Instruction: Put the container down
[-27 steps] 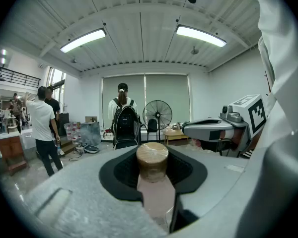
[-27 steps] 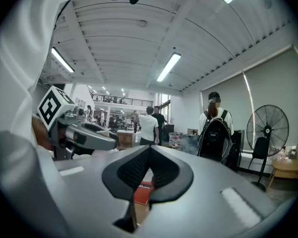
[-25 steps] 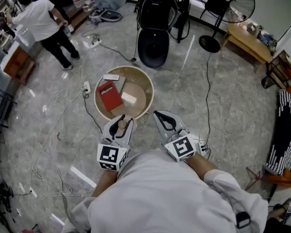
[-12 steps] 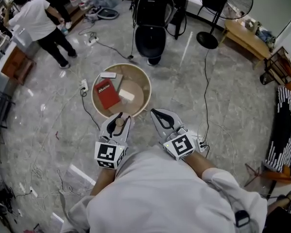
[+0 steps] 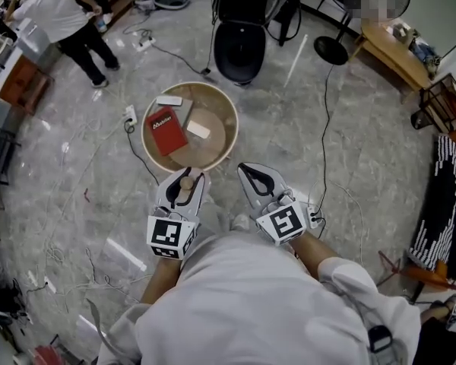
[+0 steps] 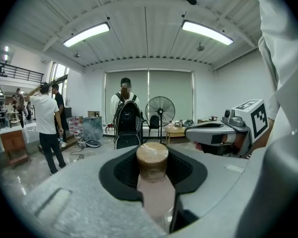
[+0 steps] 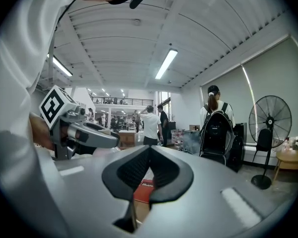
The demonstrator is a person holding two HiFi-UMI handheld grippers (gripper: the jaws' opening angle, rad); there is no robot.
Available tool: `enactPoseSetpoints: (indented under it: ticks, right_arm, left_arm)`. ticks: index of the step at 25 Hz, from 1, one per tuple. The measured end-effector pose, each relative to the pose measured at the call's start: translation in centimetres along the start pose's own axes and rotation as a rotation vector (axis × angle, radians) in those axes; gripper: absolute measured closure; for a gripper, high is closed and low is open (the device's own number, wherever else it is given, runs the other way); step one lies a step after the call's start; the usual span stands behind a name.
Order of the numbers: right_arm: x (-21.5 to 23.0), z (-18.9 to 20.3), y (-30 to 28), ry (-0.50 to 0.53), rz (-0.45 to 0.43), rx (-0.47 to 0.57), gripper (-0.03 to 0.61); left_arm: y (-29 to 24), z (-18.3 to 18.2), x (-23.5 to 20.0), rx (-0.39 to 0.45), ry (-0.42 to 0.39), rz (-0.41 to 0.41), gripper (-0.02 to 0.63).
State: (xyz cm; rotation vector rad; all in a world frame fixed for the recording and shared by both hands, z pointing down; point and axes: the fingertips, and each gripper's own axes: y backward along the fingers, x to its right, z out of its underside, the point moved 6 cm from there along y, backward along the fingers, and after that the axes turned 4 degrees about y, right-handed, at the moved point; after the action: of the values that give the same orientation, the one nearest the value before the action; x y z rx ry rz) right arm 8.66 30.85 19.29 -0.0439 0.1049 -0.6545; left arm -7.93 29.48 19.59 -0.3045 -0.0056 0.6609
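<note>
The container (image 6: 152, 158) is a small pale bottle with a brown cork-like lid, and it stands upright between my left gripper's jaws. In the head view my left gripper (image 5: 184, 181) is shut on the container (image 5: 186, 182), at the near rim of the round wooden table (image 5: 228, 139). My right gripper (image 5: 248, 172) hangs beside it to the right, off the table's edge. Its jaws meet at the tip in the right gripper view (image 7: 150, 151) with nothing between them. The bottle's lower part is hidden by the jaws.
On the table lie a red book (image 5: 166, 130), a pale card (image 5: 198, 130) and a white flat item (image 5: 169, 100). Beyond stand a black chair (image 5: 239, 48) and a fan (image 5: 330, 50). Cables and a power strip (image 5: 129, 116) cross the floor. A person in white (image 5: 57, 14) stands far left.
The head view has tilted, so the table sits slightly higher in the picture. Both grippers keep their places, and the left one still holds the container.
</note>
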Motion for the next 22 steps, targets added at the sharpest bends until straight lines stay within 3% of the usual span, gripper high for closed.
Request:
enactPoseSetpoints:
  ticks: [8, 22]
  right_arm:
    - [1.3, 0.6, -5.0, 0.012, -0.017, -0.020, 0.578]
    - [7.3, 0.9, -16.0, 0.032, 0.006, -0.061, 0.578]
  left_arm:
    - [-3.1, 0.2, -3.4, -0.011, -0.003, 0.007, 0.491]
    - [-12.7, -0.7, -12.3, -0.001, -0.011, 0.054, 0.491]
